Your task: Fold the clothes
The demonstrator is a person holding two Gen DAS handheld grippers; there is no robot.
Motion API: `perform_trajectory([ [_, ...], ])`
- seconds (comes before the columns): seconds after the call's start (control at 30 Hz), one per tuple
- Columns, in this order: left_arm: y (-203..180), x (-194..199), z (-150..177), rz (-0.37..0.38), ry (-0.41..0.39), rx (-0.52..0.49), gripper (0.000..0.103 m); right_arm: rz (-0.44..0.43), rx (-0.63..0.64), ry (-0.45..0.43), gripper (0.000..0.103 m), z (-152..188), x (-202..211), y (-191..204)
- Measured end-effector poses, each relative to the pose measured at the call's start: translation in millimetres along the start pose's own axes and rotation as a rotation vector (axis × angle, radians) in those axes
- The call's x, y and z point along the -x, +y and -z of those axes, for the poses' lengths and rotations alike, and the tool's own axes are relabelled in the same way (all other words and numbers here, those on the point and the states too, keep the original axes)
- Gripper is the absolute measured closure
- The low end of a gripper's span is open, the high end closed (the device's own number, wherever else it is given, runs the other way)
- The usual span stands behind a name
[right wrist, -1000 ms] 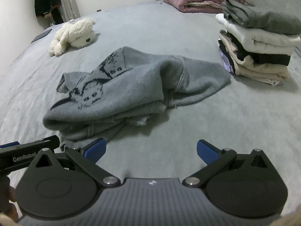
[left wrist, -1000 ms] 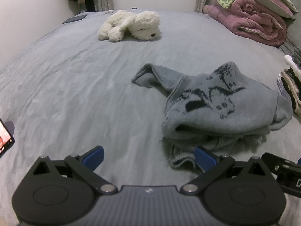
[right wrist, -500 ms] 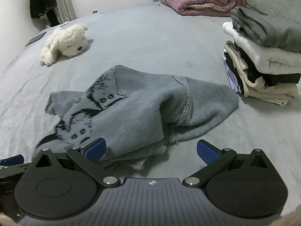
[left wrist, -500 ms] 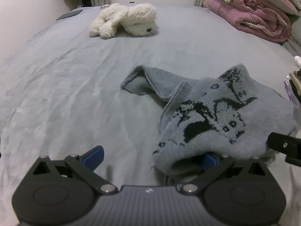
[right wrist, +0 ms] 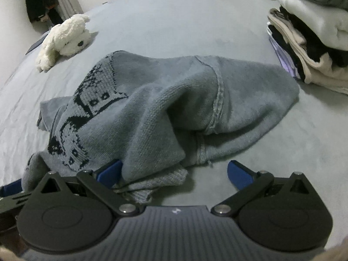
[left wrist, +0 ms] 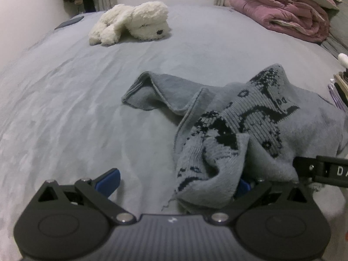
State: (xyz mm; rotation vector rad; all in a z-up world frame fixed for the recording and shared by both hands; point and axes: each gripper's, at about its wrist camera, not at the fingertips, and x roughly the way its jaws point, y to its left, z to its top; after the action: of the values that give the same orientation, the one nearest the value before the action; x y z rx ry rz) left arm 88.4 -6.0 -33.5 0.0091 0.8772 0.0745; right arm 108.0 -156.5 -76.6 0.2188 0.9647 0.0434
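Note:
A crumpled grey knit sweater (left wrist: 250, 126) with a black pattern lies on the grey bed (left wrist: 76, 108); it also fills the middle of the right wrist view (right wrist: 174, 108). My left gripper (left wrist: 176, 180) is open, its jaws wide apart, and the sweater's near hem drapes over its right finger. My right gripper (right wrist: 174, 174) is open too, and the sweater's edge lies between its jaws, against the left finger (right wrist: 108, 171). Neither gripper has closed on the cloth.
A white plush dog (left wrist: 132, 21) lies at the far side of the bed. A stack of folded clothes (right wrist: 308, 32) stands to the right of the sweater. Rolled pink bedding (left wrist: 289, 15) is at the far right. A dark phone (left wrist: 69, 21) lies far left.
Both grippers have moved forward onto the sweater's near edge. The cloth now covers the left gripper's right finger and reaches the right gripper's left finger. Both jaws stay open.

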Motion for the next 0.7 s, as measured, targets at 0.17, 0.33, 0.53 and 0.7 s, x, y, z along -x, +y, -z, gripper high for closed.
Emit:
perform_trajectory([
  [0.17,-1.2,-1.0,3.8,0.011,-0.027,-0.026,0.0,-0.003,0.021,-0.044,0.0,8.1,0.4,-1.9],
  [0.33,10.0,-4.7,4.6,0.066,-0.026,0.023,0.0,-0.013,0.031,-0.056,0.0,7.5,5.7,-6.9],
  [0.53,17.8,2.9,2.6,0.112,-0.009,0.067,0.0,-0.032,0.021,-0.045,0.0,-4.6,18.6,-9.5],
  [0.7,17.2,13.3,0.2,0.118,-0.05,0.062,0.001,-0.034,0.034,-0.11,0.004,-8.1,38.5,-3.9],
])
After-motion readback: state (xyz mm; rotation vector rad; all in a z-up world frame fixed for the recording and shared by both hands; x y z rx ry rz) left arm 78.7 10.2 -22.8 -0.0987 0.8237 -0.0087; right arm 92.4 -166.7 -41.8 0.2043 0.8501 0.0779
